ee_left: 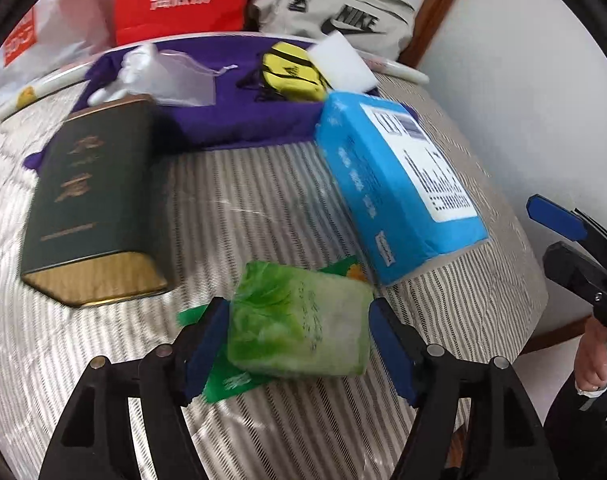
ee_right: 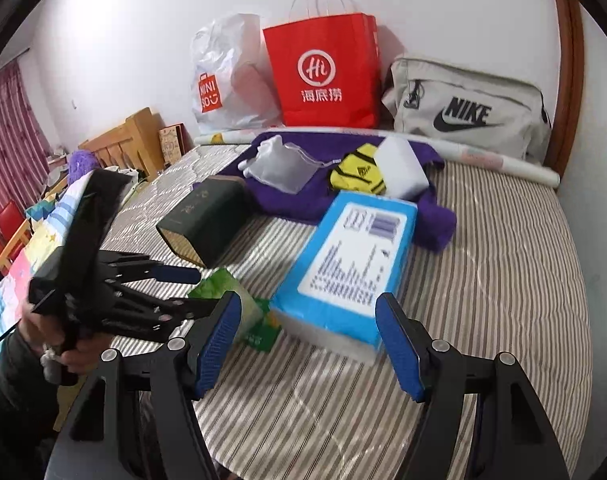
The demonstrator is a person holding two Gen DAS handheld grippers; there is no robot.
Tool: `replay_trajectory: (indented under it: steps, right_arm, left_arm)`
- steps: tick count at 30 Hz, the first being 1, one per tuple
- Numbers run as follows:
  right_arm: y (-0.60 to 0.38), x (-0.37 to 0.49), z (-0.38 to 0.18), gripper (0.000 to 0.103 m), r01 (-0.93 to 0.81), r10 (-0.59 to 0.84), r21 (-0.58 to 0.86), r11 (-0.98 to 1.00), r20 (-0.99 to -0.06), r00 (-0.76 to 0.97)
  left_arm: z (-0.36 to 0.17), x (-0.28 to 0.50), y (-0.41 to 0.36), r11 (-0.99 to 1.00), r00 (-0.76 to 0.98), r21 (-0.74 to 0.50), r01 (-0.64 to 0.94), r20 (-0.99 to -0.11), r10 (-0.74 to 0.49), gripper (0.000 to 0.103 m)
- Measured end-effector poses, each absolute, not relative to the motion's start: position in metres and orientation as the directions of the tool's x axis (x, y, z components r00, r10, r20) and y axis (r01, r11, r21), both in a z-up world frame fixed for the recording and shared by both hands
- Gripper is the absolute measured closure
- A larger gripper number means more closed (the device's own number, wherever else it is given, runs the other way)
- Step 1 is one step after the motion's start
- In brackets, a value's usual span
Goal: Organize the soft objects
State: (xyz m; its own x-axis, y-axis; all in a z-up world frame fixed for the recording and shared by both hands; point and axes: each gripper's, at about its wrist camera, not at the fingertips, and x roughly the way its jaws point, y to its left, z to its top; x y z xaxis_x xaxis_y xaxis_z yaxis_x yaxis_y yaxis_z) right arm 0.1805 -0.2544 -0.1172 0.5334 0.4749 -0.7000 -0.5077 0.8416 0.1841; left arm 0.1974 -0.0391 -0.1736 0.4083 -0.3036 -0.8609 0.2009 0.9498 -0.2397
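Green tissue pack [ee_left: 299, 322] on striped bed [ee_left: 263, 184] between spread left gripper [ee_left: 299, 344] fingers, untouched; blue tissue box [ee_right: 343, 264] ahead of right gripper [ee_right: 307, 344], fingers spread, empty.

Bare striped bed [ee_right: 503, 264] lies open right of the blue tissue pack [ee_right: 343, 264]. Green tin [ee_left: 91, 200] and tissue pack flank a clear central lane; purple cloth [ee_left: 231, 120] clutter blocks beyond.

Green tissue pack [ee_left: 299, 320], blue tissue brick [ee_left: 395, 184], grey-striped mattress [ee_left: 243, 208]
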Motion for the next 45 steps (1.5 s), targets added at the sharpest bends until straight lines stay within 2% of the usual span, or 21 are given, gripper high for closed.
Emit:
replay_trajectory:
  steps: [3,5,8,10,15,19,24,28,32,36,40,45]
  right_arm:
    - [-0.26,0.18,-0.124,0.034,-0.496,0.475,0.201,0.844,-0.71,0.52]
    - [-0.26,0.178,-0.129,0.034,-0.496,0.47,0.2,0.845,-0.719,0.512]
    - [-0.255,0.173,-0.137,0.034,-0.506,0.46,0.182,0.843,-0.732,0.502]
    - [-0.251,0.172,-0.141,0.034,-0.514,0.469,0.192,0.836,-0.737,0.487]
    - [-0.231,0.168,-0.146,0.034,-0.546,0.488,0.195,0.814,-0.739,0.464]
    - [-0.207,0.162,-0.152,0.034,-0.581,0.496,0.18,0.794,-0.744,0.447]
    - [-0.165,0.154,-0.165,0.034,-0.652,0.492,0.124,0.748,-0.762,0.421]
    - [-0.133,0.156,-0.175,0.034,-0.707,0.443,0.013,0.707,-0.787,0.429]
    - [-0.109,0.163,-0.183,0.022,-0.769,0.404,-0.086,0.633,-0.811,0.423]
    - [-0.092,0.176,-0.191,0.02,-0.799,0.328,-0.179,0.574,-0.844,0.425]
    - [-0.082,0.189,-0.199,0.02,-0.802,0.275,-0.203,0.562,-0.868,0.413]
    - [-0.076,0.204,-0.206,0.011,-0.81,0.279,-0.146,0.568,-0.891,0.357]
  left_arm:
    - [-0.184,0.199,-0.053,0.957,0.398,-0.188,0.219,-0.879,-0.264,0.024]
    - [-0.187,0.197,-0.061,0.962,0.417,-0.129,0.24,-0.881,-0.222,0.022]
    - [-0.19,0.19,-0.068,0.964,0.451,-0.042,0.262,-0.878,-0.161,0.022]
    - [-0.188,0.185,-0.067,0.963,0.472,-0.017,0.268,-0.87,-0.146,0.029]
    - [-0.178,0.169,-0.045,0.969,0.502,-0.031,0.245,-0.851,-0.154,0.03]
    - [-0.174,0.151,-0.015,0.98,0.507,0.013,0.197,-0.857,-0.091,0.03]
    - [-0.172,0.135,0.033,0.994,0.51,-0.001,0.113,-0.858,-0.059,0.03]
    - [-0.175,0.131,0.066,0.998,0.509,-0.022,0.059,-0.859,-0.049,0.03]
    - [-0.174,0.128,0.086,0.999,0.52,-0.038,0.037,-0.853,-0.052,0.03]
    - [-0.174,0.129,0.1,0.994,0.526,-0.098,0.043,-0.844,-0.106,0.03]
    - [-0.177,0.137,0.104,0.992,0.526,-0.123,0.042,-0.841,-0.127,0.03]
    - [-0.179,0.141,0.108,0.984,0.523,-0.17,0.056,-0.834,-0.174,0.03]
